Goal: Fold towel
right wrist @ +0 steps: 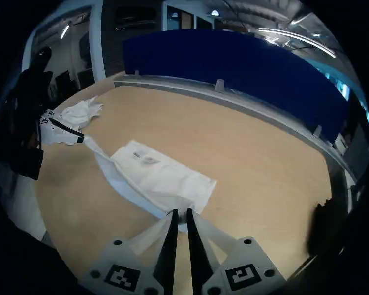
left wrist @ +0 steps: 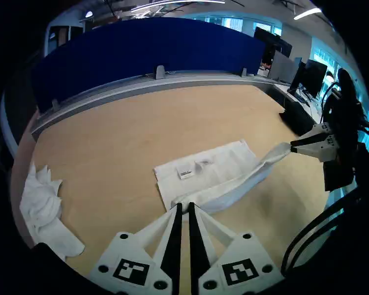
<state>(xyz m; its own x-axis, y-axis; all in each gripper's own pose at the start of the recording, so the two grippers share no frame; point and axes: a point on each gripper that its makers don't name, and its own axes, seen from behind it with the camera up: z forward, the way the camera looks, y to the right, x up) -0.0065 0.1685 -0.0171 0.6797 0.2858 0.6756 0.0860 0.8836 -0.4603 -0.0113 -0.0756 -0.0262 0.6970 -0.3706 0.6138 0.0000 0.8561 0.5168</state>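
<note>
Pinch at corners: jaws pressed together on left gripper and right gripper, each clamping one corner of towel, edge between raised, rest flat on table. Risks losing a corner if overstretched, or dragging the flat half askew.

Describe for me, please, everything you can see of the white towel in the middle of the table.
The towel is white, thin-looking cloth, lying mostly flat as an oblong on the light wooden table, with a small label on top. Its near long edge is raised off the table and hangs as a sagging band between the left gripper and the right gripper, each shut on one end.
</note>
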